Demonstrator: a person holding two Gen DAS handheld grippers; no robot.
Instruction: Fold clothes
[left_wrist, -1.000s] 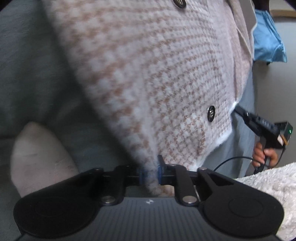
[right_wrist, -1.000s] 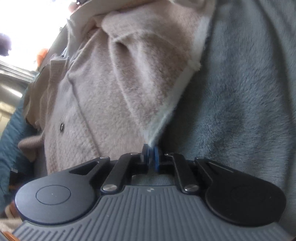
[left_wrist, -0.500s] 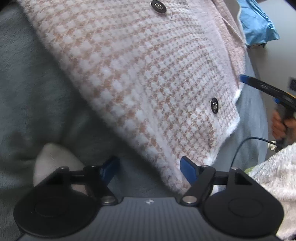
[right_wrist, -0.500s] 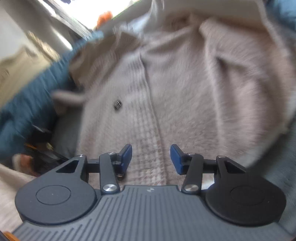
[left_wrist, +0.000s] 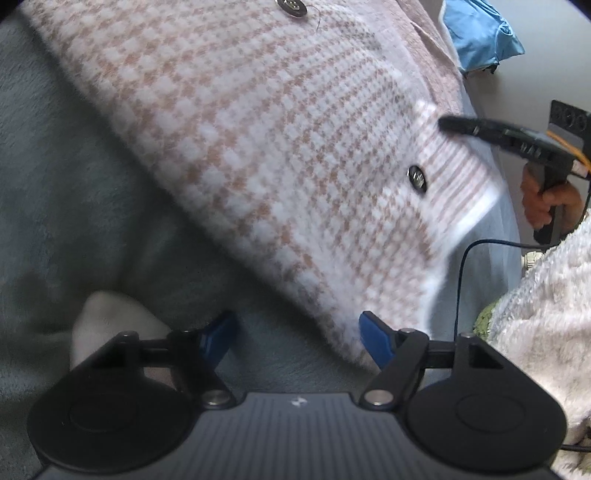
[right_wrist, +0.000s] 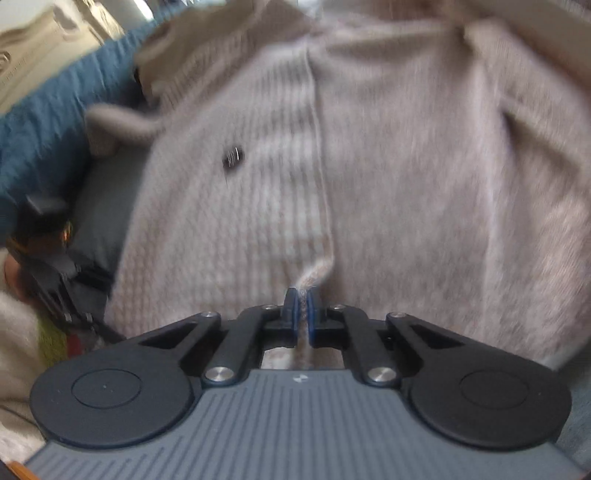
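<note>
A pink-and-white houndstooth cardigan (left_wrist: 280, 155) with dark buttons lies on a grey fleece blanket (left_wrist: 74, 192). My left gripper (left_wrist: 299, 338) is open and empty, its blue pads just short of the cardigan's lower corner. In the right wrist view the cardigan (right_wrist: 369, 166) fills the frame. My right gripper (right_wrist: 301, 306) is shut on a pinch of the cardigan's front edge near the hem. The right gripper also shows in the left wrist view (left_wrist: 517, 140), at the cardigan's right edge.
A white sock-like piece (left_wrist: 110, 321) lies under my left gripper's left finger. A fluffy white garment (left_wrist: 546, 302) is at the right. A blue cloth (left_wrist: 480, 33) lies at the far right. A teal blanket (right_wrist: 55, 122) lies left of the cardigan.
Both grippers let go of the cardigan's corners a second ago and opened. My right gripper moved over the cardigan's front and has shut on its edge. My left gripper stays open.
</note>
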